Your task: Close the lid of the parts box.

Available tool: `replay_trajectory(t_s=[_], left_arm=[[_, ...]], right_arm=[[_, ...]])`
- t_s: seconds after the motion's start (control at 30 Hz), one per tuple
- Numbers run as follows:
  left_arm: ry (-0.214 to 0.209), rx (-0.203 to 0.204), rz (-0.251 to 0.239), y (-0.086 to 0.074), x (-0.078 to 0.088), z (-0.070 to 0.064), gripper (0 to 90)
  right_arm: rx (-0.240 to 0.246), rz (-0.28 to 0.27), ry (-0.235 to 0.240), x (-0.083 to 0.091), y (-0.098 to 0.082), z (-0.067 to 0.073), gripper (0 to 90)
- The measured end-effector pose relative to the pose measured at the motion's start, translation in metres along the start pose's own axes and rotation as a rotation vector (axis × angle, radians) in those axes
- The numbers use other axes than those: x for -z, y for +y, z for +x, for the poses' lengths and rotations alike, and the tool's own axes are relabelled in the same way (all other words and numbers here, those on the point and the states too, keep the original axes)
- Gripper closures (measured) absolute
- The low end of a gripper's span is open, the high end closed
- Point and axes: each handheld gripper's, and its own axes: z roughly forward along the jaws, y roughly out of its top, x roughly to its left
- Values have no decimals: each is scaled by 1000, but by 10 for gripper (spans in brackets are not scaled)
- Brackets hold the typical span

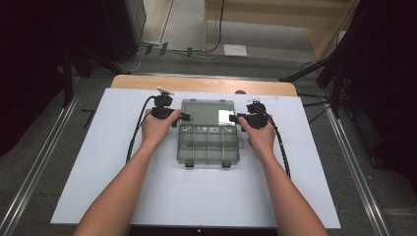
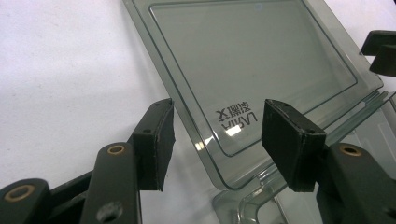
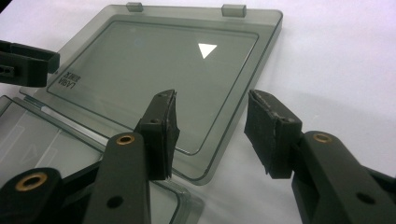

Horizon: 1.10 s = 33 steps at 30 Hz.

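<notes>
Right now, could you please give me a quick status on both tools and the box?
Left tool open, right tool open, each at a lid corner. Compartment box lies open on white board. Nothing in the way.

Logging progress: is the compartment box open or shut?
Open: the box shows its dividers, and its lid lies flat on the table behind it.

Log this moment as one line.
organizer box open, lid flat | left hand-held gripper open at lid corner | right hand-held gripper open at opposite corner
</notes>
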Motion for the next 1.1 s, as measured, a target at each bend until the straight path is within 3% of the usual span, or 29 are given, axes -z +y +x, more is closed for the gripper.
replay_trajectory(t_s=[0.2,0.3,0.47,0.63,1.1], left_arm=[[5,-1,13,-1,-4,0,434],[2,14,21,-1,-5,2,435],[-19,19,28,-2,-8,3,434],[-31,32,23,-1,-9,4,434],[-42,58,15,-2,-10,4,435]], right_arm=[[-9,16,21,-4,2,0,547],[-11,35,9,-6,3,0,541],[-51,43,26,-10,2,-3,542],[-60,64,32,-14,0,-6,531],[-80,60,82,-19,-1,-13,489]])
